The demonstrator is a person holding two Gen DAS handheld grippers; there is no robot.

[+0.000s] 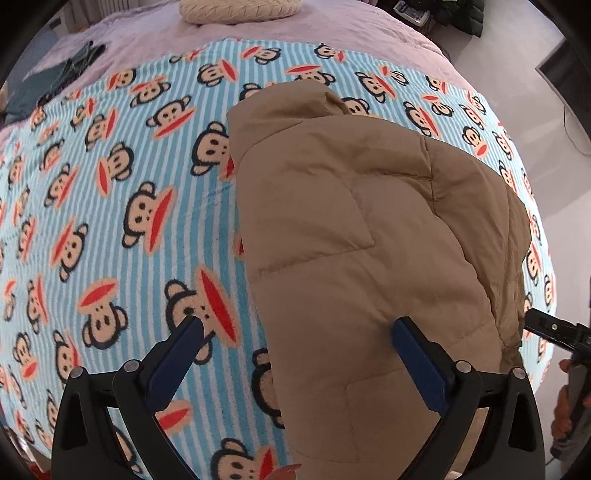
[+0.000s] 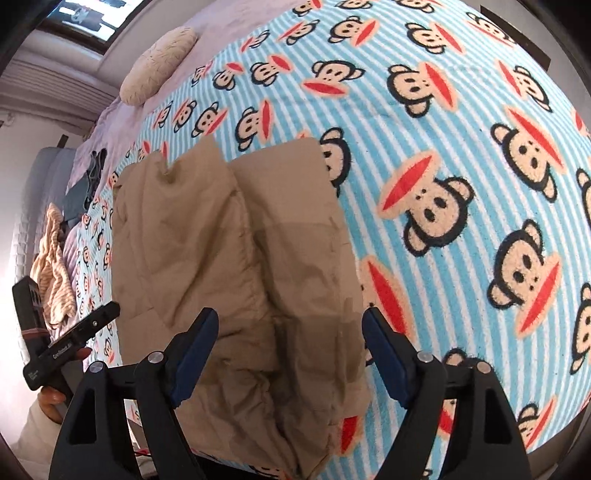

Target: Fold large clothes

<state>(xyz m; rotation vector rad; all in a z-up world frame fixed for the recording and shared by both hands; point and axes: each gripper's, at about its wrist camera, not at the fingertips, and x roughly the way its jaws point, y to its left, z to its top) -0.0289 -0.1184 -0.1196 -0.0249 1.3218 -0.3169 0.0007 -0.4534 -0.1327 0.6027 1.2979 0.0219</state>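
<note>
A tan padded jacket (image 1: pixel 351 229) lies folded lengthwise on a blue-striped monkey-print blanket (image 1: pixel 110 206). My left gripper (image 1: pixel 299 325) hangs open above the jacket's near left edge; one blue pad is over the blanket, the other over the jacket, neither pressing on it. In the right wrist view the same jacket (image 2: pixel 229 258) runs away from me, and my right gripper (image 2: pixel 290 317) stands open over its near end with cloth below the gap, not pinched. The right gripper's tip also shows at the left wrist view's right edge, and the left gripper with a hand at the other view's left edge.
A cream pillow (image 1: pixel 236 11) rests at the bed's head on a lilac sheet (image 1: pixel 147 37). Dark green clothes (image 1: pixel 74 66) and a striped beige garment (image 2: pixel 55 266) lie along the bed's far side. Floor shows beyond the right bed edge (image 1: pixel 554 110).
</note>
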